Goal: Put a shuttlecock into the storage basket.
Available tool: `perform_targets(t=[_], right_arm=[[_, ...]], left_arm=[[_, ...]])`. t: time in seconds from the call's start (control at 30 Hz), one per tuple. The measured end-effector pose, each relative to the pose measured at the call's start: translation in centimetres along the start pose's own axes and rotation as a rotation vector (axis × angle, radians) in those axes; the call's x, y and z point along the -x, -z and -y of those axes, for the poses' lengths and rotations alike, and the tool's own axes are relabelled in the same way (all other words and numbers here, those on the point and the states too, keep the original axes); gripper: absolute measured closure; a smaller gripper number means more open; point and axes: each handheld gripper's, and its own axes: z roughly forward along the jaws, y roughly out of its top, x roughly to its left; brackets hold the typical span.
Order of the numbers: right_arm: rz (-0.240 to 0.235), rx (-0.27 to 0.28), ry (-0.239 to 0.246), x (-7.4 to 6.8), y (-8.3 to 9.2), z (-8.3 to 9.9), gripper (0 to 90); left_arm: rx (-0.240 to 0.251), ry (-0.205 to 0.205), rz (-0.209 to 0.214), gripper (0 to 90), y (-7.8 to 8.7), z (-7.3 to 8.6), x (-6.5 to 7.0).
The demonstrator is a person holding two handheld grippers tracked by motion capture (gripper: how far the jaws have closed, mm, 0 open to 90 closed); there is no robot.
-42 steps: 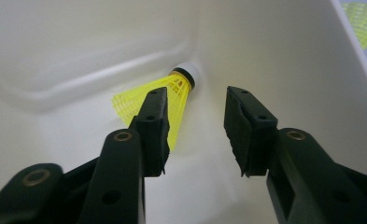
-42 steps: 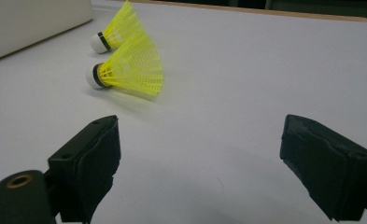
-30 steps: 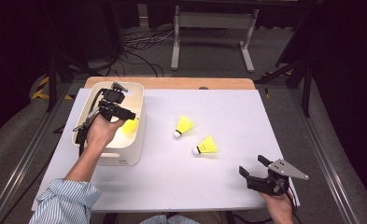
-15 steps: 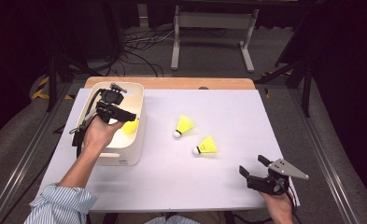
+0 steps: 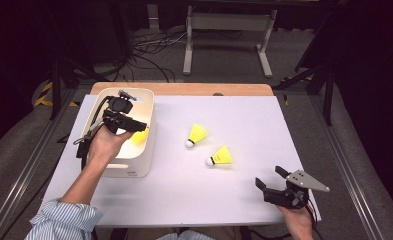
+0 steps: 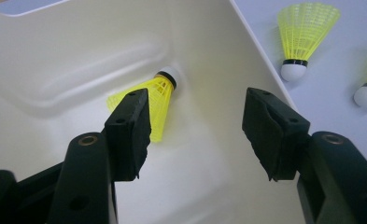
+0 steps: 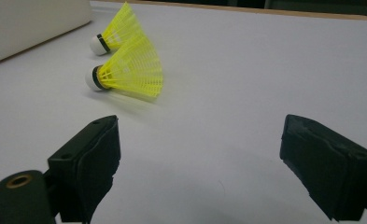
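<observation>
A yellow shuttlecock (image 6: pixel 148 100) lies on its side in the white bin (image 5: pixel 134 165), also seen from above as a yellow shuttlecock (image 5: pixel 140 136). My left gripper (image 5: pixel 129 125) hangs over the bin. In the left gripper view the left gripper (image 6: pixel 196 121) is open; its jaws have just been opening, and the shuttlecock lies just beyond the left jaw, free of the pads. Two more shuttlecocks (image 5: pixel 198 134) (image 5: pixel 220 156) lie on the table. My right gripper (image 5: pixel 271 181) rests near the front right edge, open and holding nothing (image 7: pixel 200 158).
The white tabletop (image 5: pixel 234 110) spans the scene, with a wooden strip (image 5: pixel 184 89) at its far edge. In the right gripper view the two loose shuttlecocks (image 7: pixel 130 70) (image 7: pixel 116 28) lie ahead to the left, with the bin wall (image 7: pixel 27 23) beyond.
The left hand has shifted only slightly over the bin. The right gripper and the two loose shuttlecocks have kept still.
</observation>
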Motion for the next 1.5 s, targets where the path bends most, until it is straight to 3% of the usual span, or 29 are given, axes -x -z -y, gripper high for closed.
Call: perform_targets(t=[0.23, 0.47, 0.7, 0.93, 1.27, 1.5], right_arm=[[-0.002, 0.001, 0.003, -0.1, -0.1, -0.1, 12.9], [0.002, 0.001, -0.001, 0.1, -0.1, 0.0, 12.9], [0.005, 0.005, 0.004, 0.0, 0.3, 0.1, 13.0], [0.001, 0.001, 0.012, 0.0, 0.2, 0.1, 13.0], [-0.001, 0.003, 0.016, -0.1, 0.2, 0.1, 13.1], [-0.002, 0.009, 0.022, -0.1, 0.3, 0.1, 13.3]], left_arm=[[0.028, 0.001, 0.006, 42.4, 0.8, 0.3, 0.1], [0.042, -0.024, 0.023, 43.3, 1.4, 0.4, 0.6], [0.050, -0.024, 0.043, 42.8, 1.7, 0.4, 1.0], [0.088, -0.020, 0.058, 42.4, 2.5, 0.4, 1.4], [0.108, -0.048, 0.084, 41.6, 2.9, -0.1, 2.8], [0.090, -0.082, 0.091, 40.5, 2.4, -0.4, 4.0]])
